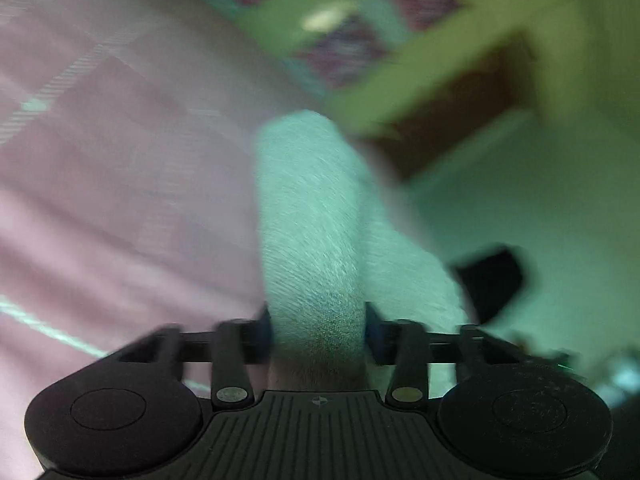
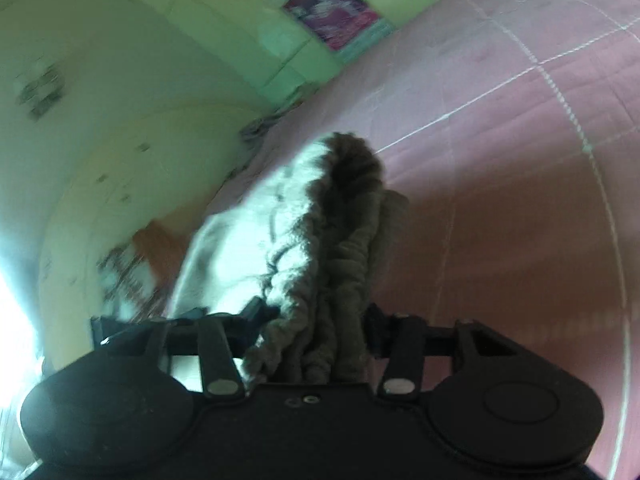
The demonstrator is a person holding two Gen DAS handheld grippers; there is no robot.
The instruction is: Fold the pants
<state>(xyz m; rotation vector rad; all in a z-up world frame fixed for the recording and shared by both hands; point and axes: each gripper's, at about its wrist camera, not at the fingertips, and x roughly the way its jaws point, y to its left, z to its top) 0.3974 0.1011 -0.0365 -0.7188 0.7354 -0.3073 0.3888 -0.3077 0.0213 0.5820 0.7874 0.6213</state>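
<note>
Clamping the pants (image 1: pixel 312 216), left gripper (image 1: pixel 319 328) and right gripper (image 2: pixel 320 320) each pinch bunched cloth; it runs straight ahead from both, lifted above the pink bedsheet (image 2: pixel 500 200), neither nearer.

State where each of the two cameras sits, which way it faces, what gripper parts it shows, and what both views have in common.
Left wrist: sits on the left gripper, looking forward along its fingers at the pale fleecy pants clamped between them, above the pink checked bedsheet; black gripper body fills the bottom.
Right wrist: sits on the right gripper, facing a bunched grey part of the pants, bedsheet to the right.
Shared: pants, bedsheet, green patterned wall.
</note>
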